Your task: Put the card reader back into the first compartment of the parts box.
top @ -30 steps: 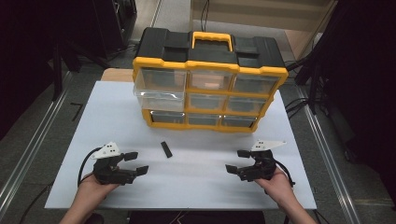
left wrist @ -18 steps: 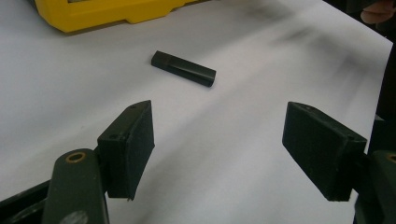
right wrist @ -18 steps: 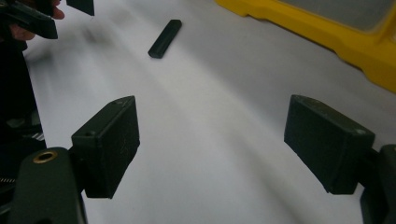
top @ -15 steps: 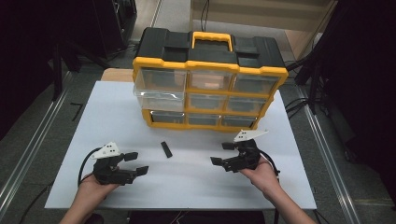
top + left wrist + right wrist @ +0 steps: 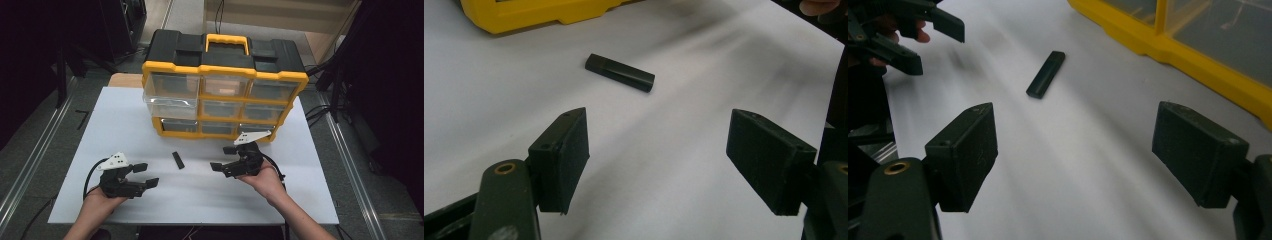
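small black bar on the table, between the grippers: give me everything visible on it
The black bar is a short, flat, rectangular stick, matte and plastic-looking, with one end section set off by a faint seam, like a cap. It lies flat on the white table, in front of the yellow organizer and apart from it. Neither the left gripper nor the right gripper touches it; both are open.

Bare tabletop (image 5: 210, 200) open between hands — drawer organizer (image 5: 222, 95) blocks far side.
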`<move>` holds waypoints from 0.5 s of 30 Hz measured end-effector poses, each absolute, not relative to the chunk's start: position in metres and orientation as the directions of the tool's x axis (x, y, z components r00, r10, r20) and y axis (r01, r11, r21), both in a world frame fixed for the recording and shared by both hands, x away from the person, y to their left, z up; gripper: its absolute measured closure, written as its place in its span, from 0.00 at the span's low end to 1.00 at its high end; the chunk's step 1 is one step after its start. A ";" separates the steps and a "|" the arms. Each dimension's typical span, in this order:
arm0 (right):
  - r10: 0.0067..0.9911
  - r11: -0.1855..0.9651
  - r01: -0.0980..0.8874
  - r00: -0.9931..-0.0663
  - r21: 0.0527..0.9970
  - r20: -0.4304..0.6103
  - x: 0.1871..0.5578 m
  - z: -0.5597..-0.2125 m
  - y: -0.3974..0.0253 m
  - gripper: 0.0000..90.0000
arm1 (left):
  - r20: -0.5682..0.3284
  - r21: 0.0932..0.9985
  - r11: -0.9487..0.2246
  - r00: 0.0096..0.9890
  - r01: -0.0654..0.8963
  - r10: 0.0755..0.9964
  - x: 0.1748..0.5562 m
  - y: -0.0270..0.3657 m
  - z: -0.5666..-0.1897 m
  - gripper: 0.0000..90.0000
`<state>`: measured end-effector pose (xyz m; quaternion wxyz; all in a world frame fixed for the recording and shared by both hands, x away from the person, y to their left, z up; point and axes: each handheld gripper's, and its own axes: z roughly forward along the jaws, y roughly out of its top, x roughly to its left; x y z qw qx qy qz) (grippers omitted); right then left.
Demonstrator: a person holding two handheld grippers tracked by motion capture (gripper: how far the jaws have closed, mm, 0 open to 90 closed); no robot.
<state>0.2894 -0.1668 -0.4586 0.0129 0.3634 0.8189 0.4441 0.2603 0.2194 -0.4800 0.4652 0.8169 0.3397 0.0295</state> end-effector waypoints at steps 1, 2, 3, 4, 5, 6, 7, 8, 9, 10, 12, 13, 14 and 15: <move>0.607 0.341 0.584 -0.736 0.737 0.302 0.289 -0.459 -0.167 0.18 | -0.269 0.781 -0.336 0.768 0.527 0.582 0.260 0.219 -0.480 0.29; 0.606 0.343 0.582 -0.737 0.737 0.300 0.290 -0.458 -0.165 0.18 | -0.268 0.781 -0.335 0.768 0.526 0.581 0.260 0.219 -0.480 0.29; 0.604 0.347 0.581 -0.739 0.736 0.298 0.291 -0.457 -0.163 0.18 | -0.268 0.781 -0.336 0.769 0.526 0.580 0.260 0.219 -0.480 0.29; 0.603 0.351 0.576 -0.742 0.738 0.292 0.292 -0.457 -0.161 0.18 | -0.267 0.781 -0.337 0.770 0.525 0.580 0.260 0.219 -0.480 0.29; 0.602 0.352 0.575 -0.743 0.739 0.292 0.293 -0.456 -0.159 0.18 | -0.266 0.781 -0.339 0.770 0.525 0.580 0.260 0.219 -0.480 0.29; 0.600 0.355 0.573 -0.745 0.739 0.290 0.294 -0.456 -0.158 0.18 | -0.265 0.780 -0.340 0.770 0.525 0.580 0.260 0.219 -0.480 0.29; 0.602 0.353 0.574 -0.744 0.739 0.291 0.294 -0.456 -0.156 0.18 | -0.264 0.781 -0.341 0.771 0.524 0.580 0.260 0.219 -0.480 0.29; 0.604 0.346 0.578 -0.740 0.739 0.296 0.296 -0.456 -0.152 0.18 | -0.264 0.780 -0.342 0.771 0.524 0.580 0.260 0.219 -0.480 0.29; 0.604 0.346 0.578 -0.740 0.739 0.296 0.296 -0.456 -0.152 0.18 | -0.265 0.779 -0.342 0.771 0.525 0.579 0.260 0.218 -0.480 0.29; 0.605 0.342 0.581 -0.737 0.739 0.300 0.297 -0.456 -0.150 0.18 | -0.265 0.779 -0.342 0.771 0.525 0.579 0.260 0.218 -0.480 0.29; 0.606 0.340 0.588 -0.734 0.734 0.307 0.299 -0.457 -0.145 0.18 | -0.264 0.779 -0.342 0.771 0.525 0.579 0.260 0.219 -0.480 0.29; 0.604 0.344 0.586 -0.736 0.733 0.305 0.300 -0.458 -0.143 0.18 | -0.264 0.780 -0.342 0.771 0.524 0.580 0.260 0.219 -0.480 0.29; 0.603 0.350 0.586 -0.738 0.731 0.303 0.301 -0.458 -0.141 0.18 | -0.265 0.780 -0.341 0.771 0.525 0.580 0.260 0.219 -0.480 0.29; 0.603 0.354 0.585 -0.739 0.730 0.300 0.302 -0.459 -0.139 0.18 | -0.266 0.779 -0.342 0.771 0.525 0.579 0.260 0.219 -0.480 0.29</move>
